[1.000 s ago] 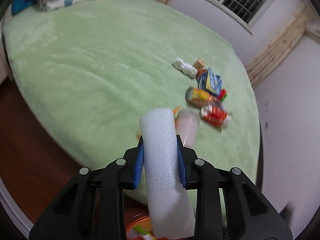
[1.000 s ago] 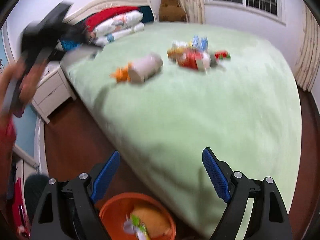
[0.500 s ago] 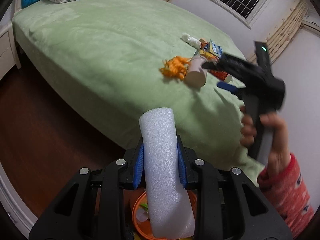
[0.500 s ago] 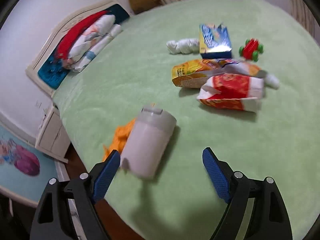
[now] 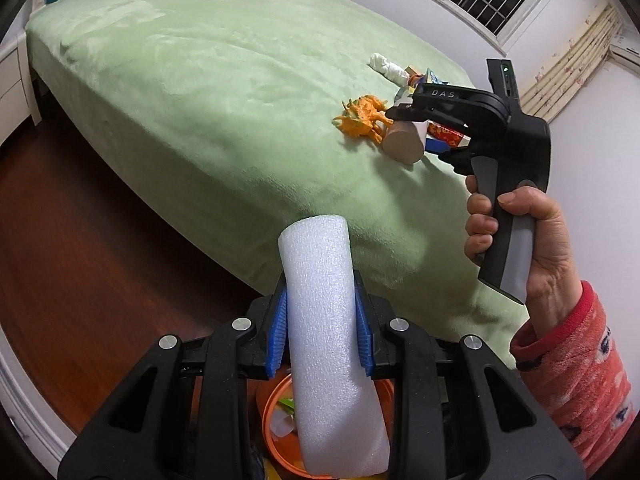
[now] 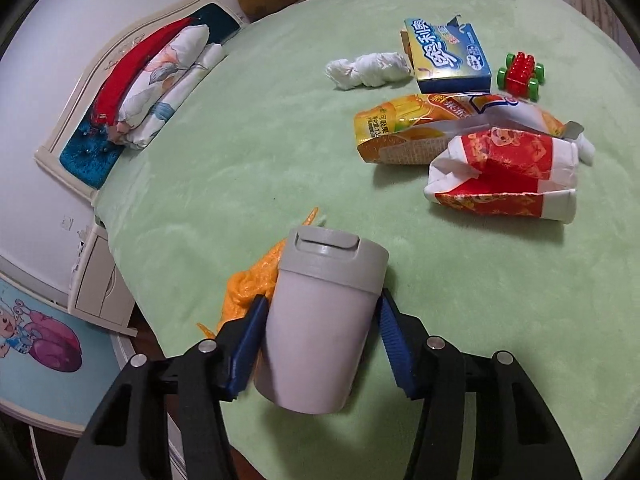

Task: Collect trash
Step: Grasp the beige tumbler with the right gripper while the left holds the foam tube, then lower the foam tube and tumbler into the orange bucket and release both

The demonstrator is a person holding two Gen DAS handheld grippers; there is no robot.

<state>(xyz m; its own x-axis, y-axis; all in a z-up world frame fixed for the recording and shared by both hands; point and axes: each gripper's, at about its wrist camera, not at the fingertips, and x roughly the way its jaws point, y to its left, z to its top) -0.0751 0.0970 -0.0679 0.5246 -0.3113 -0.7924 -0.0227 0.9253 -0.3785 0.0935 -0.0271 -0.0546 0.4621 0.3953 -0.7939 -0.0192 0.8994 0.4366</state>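
right gripper [image 6: 320, 344] straddling cup [image 6: 320, 320], level over bed [image 6: 260, 152]

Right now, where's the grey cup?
In the right wrist view the grey cup lies on the bed between the right gripper's open fingers, the orange toy just left of it.

Things on and around the bed

A toy car [image 6: 520, 70] and orange dinosaur [image 5: 362, 118] lie on the green bed [image 6: 248, 152]; folded bedding [image 6: 156, 88] sits against the headboard [image 6: 80, 92], nightstand [image 6: 98, 284] beside.
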